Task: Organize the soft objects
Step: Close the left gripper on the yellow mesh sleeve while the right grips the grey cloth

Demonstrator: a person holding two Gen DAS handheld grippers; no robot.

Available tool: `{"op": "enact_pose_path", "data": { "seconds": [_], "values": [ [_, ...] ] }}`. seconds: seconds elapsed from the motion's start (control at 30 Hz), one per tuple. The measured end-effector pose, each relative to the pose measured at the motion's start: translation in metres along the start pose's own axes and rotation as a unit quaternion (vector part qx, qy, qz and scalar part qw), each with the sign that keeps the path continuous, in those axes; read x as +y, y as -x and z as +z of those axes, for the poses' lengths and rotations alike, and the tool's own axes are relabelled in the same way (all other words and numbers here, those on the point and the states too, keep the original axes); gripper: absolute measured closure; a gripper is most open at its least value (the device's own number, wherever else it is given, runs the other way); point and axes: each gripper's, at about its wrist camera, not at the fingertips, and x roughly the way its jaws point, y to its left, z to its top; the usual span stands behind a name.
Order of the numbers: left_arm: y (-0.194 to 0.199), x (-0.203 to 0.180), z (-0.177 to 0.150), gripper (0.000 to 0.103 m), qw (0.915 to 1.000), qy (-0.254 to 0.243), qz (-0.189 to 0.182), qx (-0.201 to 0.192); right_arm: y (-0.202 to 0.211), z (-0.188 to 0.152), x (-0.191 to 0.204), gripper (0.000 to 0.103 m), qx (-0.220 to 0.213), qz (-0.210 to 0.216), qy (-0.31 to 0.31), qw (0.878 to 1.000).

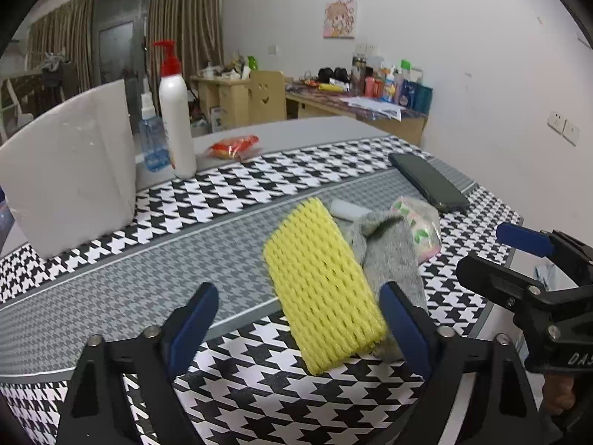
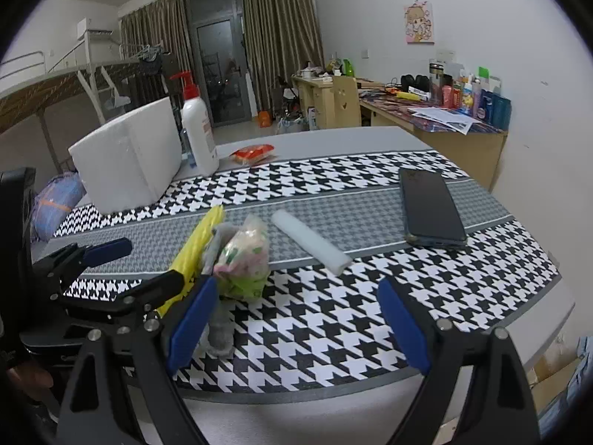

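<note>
1. Left tongs (image 1: 298, 328): blue pads apart, nothing pinched. The yellow foam-net sleeve (image 1: 324, 285) lies between them, its near end beside the right-hand pad; I cannot tell whether that pad touches it.
2. Right tongs (image 2: 296, 319): pads spread wide and empty, hovering over the black-and-white houndstooth cloth (image 2: 326, 330) on the tabletop.
3. Soft things sit in one loose heap on the near half of the cloth: yellow sleeve on top, leaning on a crumpled grey knitted cloth (image 1: 389, 256), with a clear plastic bag of pink-and-green bits (image 2: 244, 259) just beside it.
4. White foam stick (image 2: 311, 241) lies apart from the heap, towards the dark phone (image 2: 430, 211).
5. White foam box (image 2: 129, 155) stands at the far left of the cloth, next to a white pump bottle with red top (image 2: 198, 133). Possibly the place for the soft things; not certain.
6. Step in hand, as I judge it: left tongs lining up to grasp the yellow sleeve. No sorting visibly done yet.
7. Next move calls for closing gently on the sleeve's near end. It is light and squashy, so it may buckle or drag the grey cloth along.
</note>
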Motion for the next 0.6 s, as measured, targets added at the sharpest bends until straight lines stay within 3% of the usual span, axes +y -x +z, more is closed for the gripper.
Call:
{"op": "enact_pose_path", "data": {
  "seconds": [0.2,0.33,0.43,0.6],
  "values": [
    [-0.006,0.000,-0.002,0.042,0.9996,-0.002,-0.017,0.021,-0.002,-0.003,0.001,0.012,0.005,0.001,-0.005,1.000],
    [-0.008,0.002,-0.003,0.064,0.9993,0.000,-0.022,0.030,-0.005,-0.004,0.003,0.012,0.012,0.006,-0.004,1.000],
    [-0.007,0.006,-0.005,0.072,0.9991,0.003,-0.025,0.034,-0.007,-0.004,0.009,0.012,0.013,0.016,0.004,1.000],
    [-0.003,0.014,-0.007,0.072,0.9993,0.012,-0.012,0.033,-0.013,-0.007,0.019,0.012,0.028,0.036,0.009,0.999]
  ]
}}
